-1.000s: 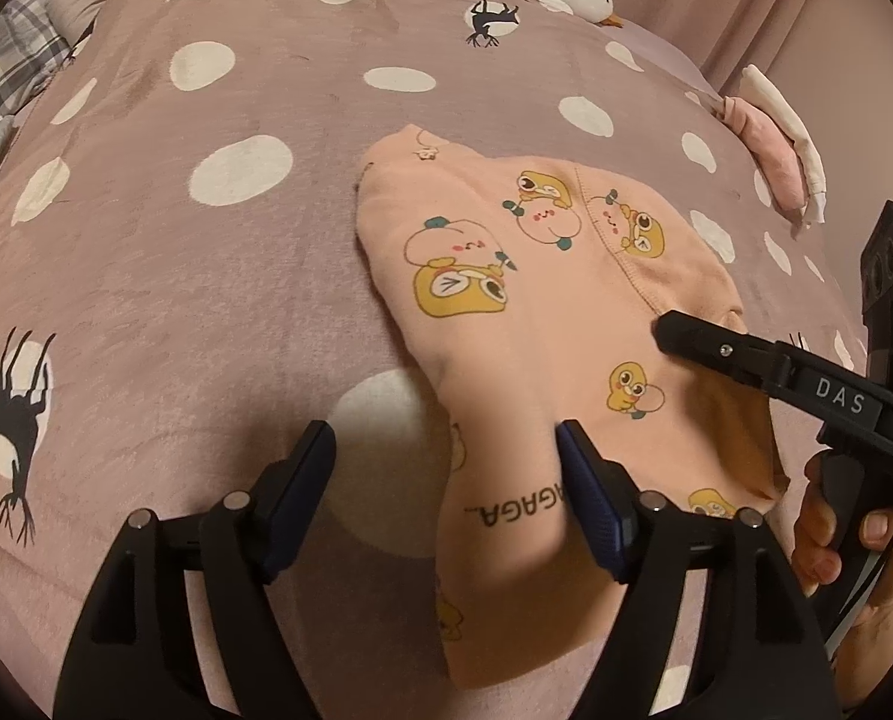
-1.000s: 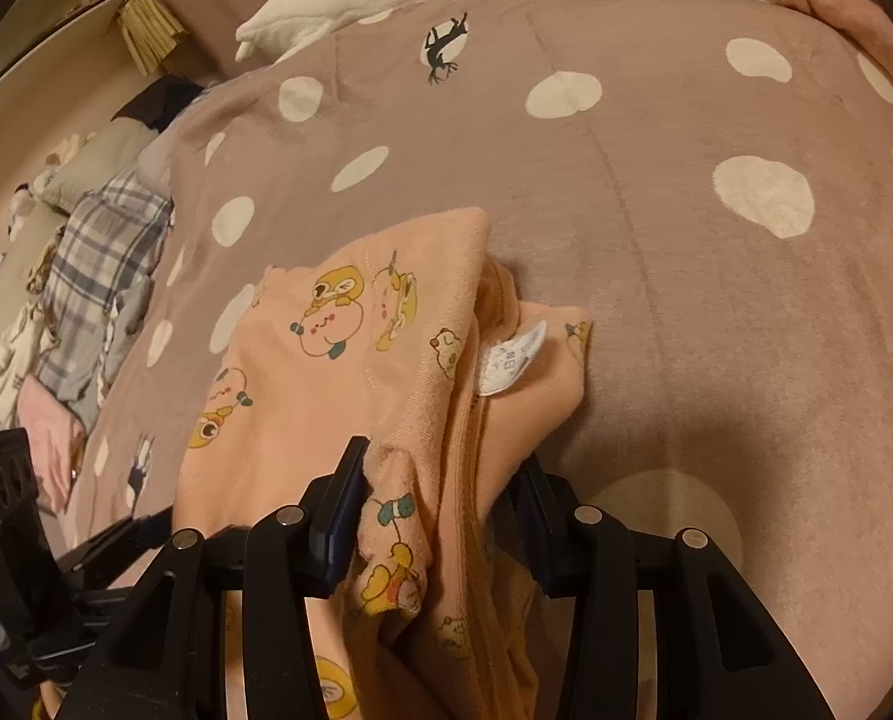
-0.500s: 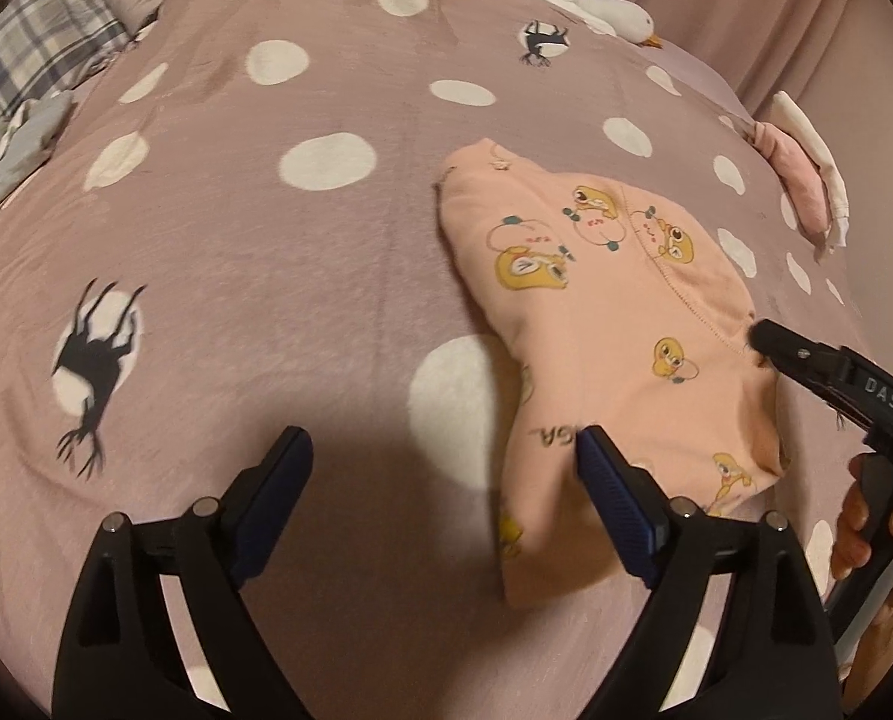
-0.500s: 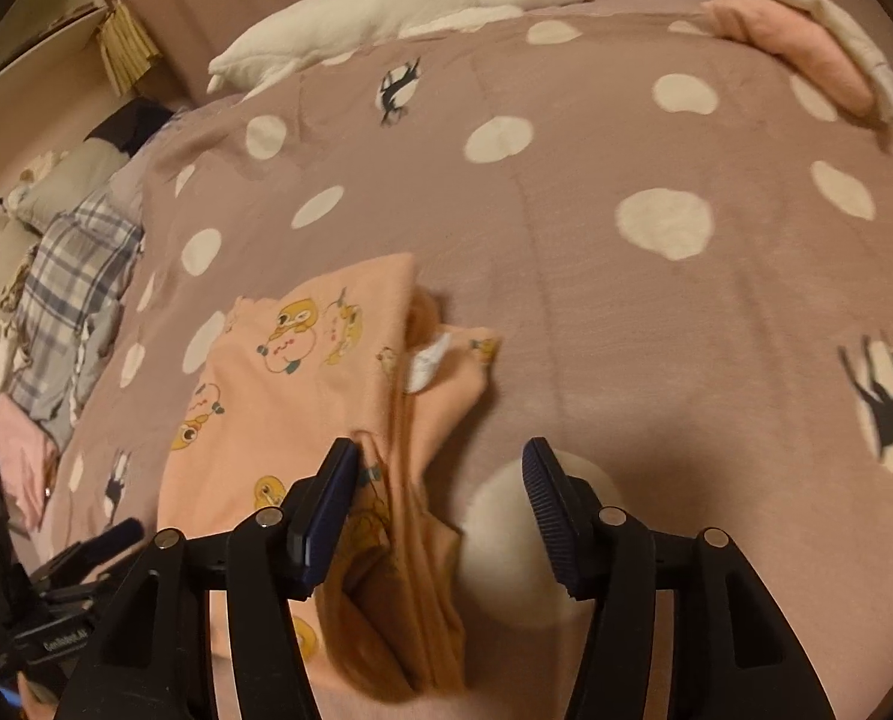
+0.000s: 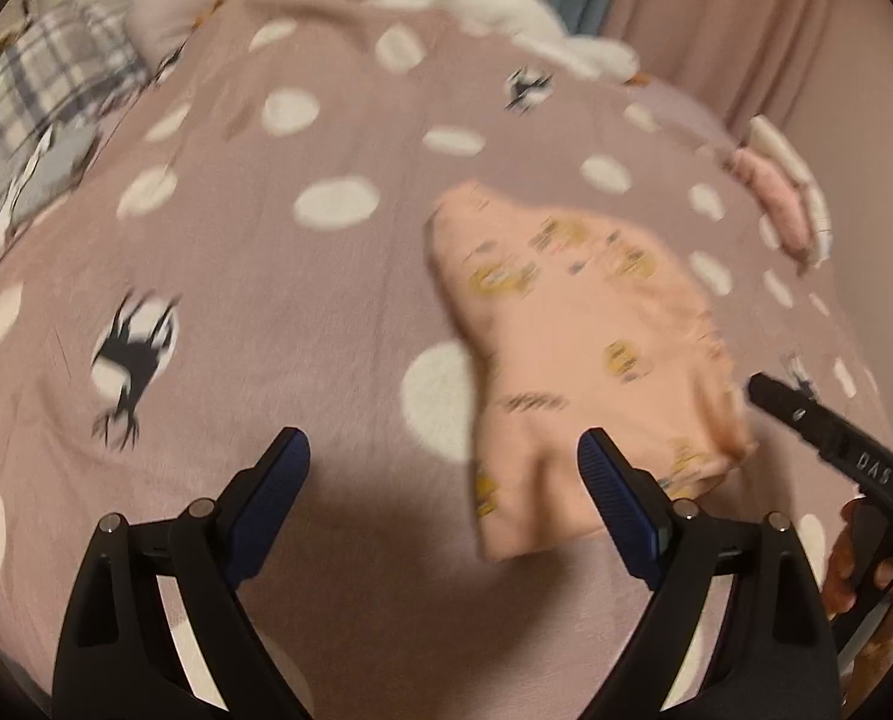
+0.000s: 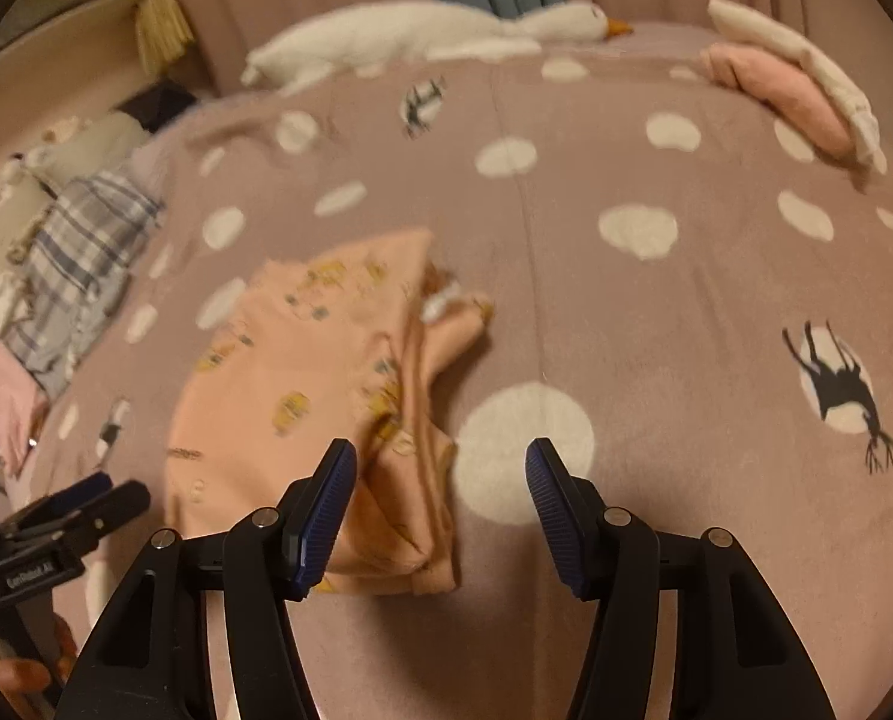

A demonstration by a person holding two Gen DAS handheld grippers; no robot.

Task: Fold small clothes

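Left gripper (image 5: pixel 443 468) in your left wrist view: jaws spread wide, nothing between them, hanging over the mauve fleece blanket with white spots (image 5: pixel 206 300). Opening finished half a second back. Peach cartoon-print baby garment (image 5: pixel 584 354) lies folded on the blanket just ahead and right of the right-hand finger, clear of both pads. Right gripper's black finger (image 5: pixel 818 426) pokes in from the right edge, near the garment's right side; picture is motion-blurred.

Right wrist view: right gripper (image 6: pixel 440 480) also apart and empty, jaws have just been widening. Garment (image 6: pixel 302 372) lies ahead-left, its bunched edge just past the left finger, not pinched. White goose plush (image 6: pixel 422 30) lies along the far blanket edge, folded pink and cream clothes (image 6: pixel 788 84) far right.
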